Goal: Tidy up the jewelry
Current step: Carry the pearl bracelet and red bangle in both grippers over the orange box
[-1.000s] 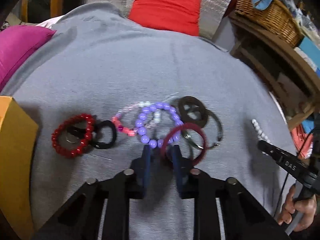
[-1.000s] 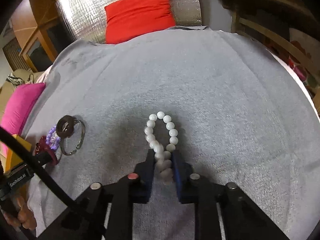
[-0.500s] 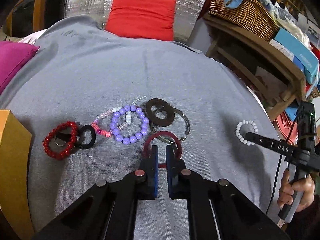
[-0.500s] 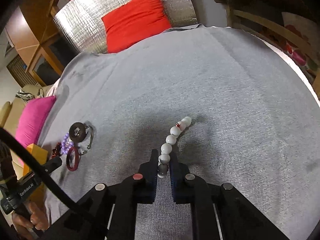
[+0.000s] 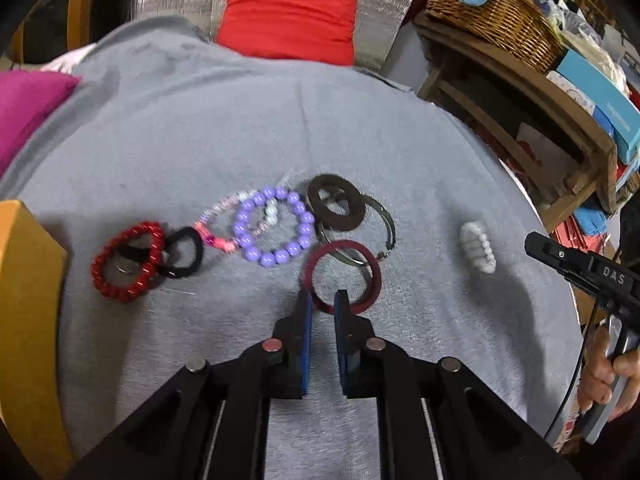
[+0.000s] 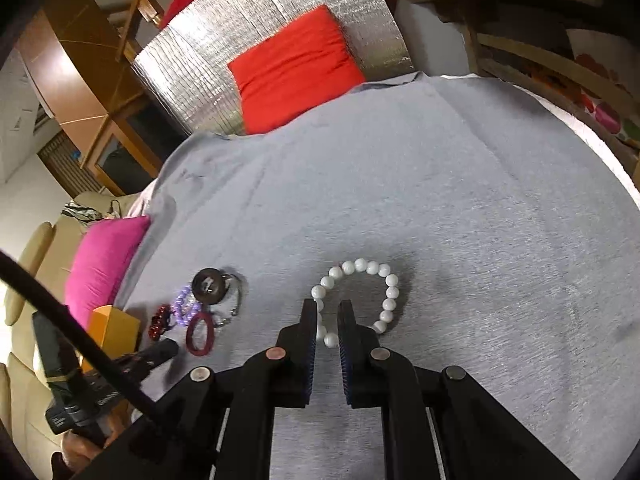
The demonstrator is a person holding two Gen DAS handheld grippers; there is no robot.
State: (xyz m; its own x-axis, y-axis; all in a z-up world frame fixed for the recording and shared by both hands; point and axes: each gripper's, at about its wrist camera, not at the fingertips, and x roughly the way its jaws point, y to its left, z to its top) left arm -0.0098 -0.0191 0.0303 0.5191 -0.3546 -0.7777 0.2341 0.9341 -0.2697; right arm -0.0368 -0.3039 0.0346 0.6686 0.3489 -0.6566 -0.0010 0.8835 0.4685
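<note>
Currently, you are mid-pick on two pieces at once, and both grips need attention.

**Left tool** (image 5: 323, 304): its jaws have just been opening and now stand narrow. The near rim of the maroon ring (image 5: 374, 276) crosses the gap at the tips, but the pads do not appear to press on it. The ring lies flat on the grey cloth (image 5: 320, 120), its far edge over the thin metal hoop (image 5: 390, 228). It is a hard, smooth band, so pinch it through its thickness with one pad inside and one outside. Lift it straight up, or the hoop may be dragged along.

**Right tool** (image 6: 327, 312): it is closed down on the white bead bracelet (image 6: 388, 292), with a bead or two between the pads and the rest of the loop fanned out beyond the tips. Round, glossy beads roll under pressure (the grip looks shallow), so keep your squeeze steady and avoid swinging.

**Remaining pieces**, clustered to the left of the ring:
- dark brown disc (image 5: 336, 208), flat and matte
- purple bead bracelet (image 5: 276, 258), large glossy spheres
- pink-and-clear bead strand (image 5: 212, 216), fine and loose
- black hair tie (image 5: 188, 256), soft, overlapping the red bead bracelet (image 5: 120, 288)

The orange box (image 5: 24, 280) at the far left is, in my judgement, the likely destination.
</note>
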